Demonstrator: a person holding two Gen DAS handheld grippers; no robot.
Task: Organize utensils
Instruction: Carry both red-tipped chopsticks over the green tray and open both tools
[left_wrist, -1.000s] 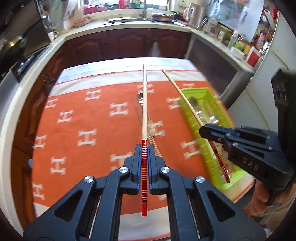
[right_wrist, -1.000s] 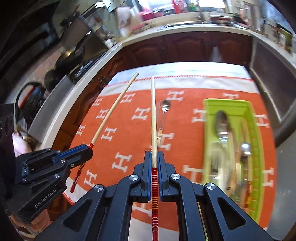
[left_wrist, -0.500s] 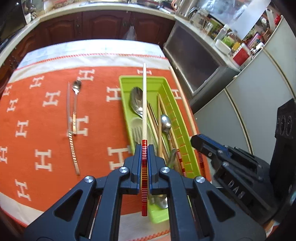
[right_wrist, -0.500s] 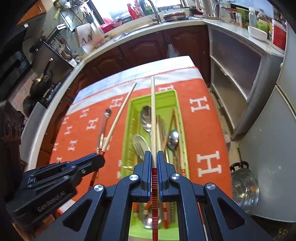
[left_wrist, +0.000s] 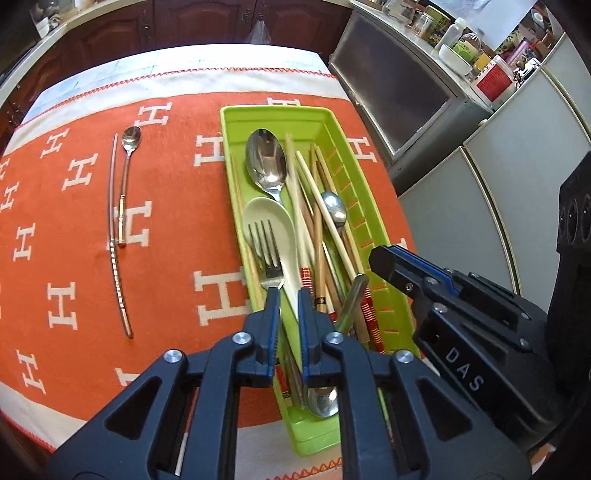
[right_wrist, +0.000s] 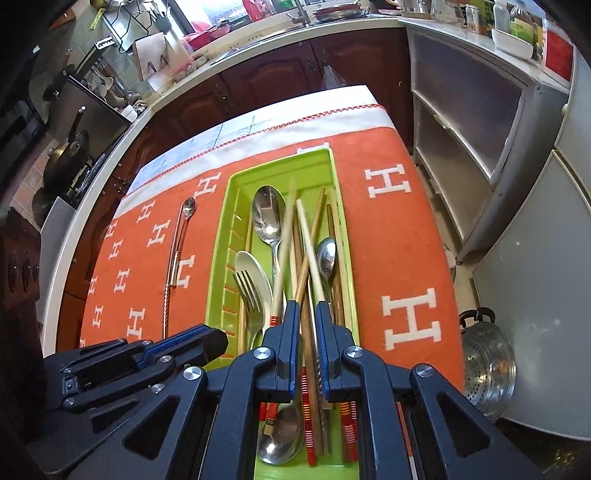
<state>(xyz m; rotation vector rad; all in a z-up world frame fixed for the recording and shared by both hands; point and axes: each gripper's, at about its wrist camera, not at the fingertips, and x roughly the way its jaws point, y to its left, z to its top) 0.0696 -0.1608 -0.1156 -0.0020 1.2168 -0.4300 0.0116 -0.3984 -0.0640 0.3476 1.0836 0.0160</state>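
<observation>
A lime-green utensil tray (left_wrist: 273, 111) (right_wrist: 280, 162) lies on the orange cloth, holding spoons, a fork and several chopsticks. My left gripper (left_wrist: 288, 295) hangs over the tray's near end. Its jaws are opening, with a gap and nothing pinched. A blurred pale chopstick with a red end (left_wrist: 297, 206) lies loose among the utensils. Close on the right, my right gripper (right_wrist: 307, 310) (left_wrist: 384, 258) is also opening over the tray and grips nothing. Its chopstick (right_wrist: 310, 251) rests in the tray. The left gripper (right_wrist: 207, 339) shows at lower left of the right wrist view.
On the orange H-pattern cloth (left_wrist: 166, 229), left of the tray, lie a small long-handled spoon (left_wrist: 127, 162) (right_wrist: 183, 236) and a thin metal stick (left_wrist: 116, 258). The table's right edge runs beside the tray. Grey cabinets (left_wrist: 480, 206) and a steel steamer pot (right_wrist: 487, 369) stand beyond.
Both grippers swung right from above the cloth to above the tray and came lower. Each held a chopstick before; now the jaws have parted and both chopsticks lie in the tray.
</observation>
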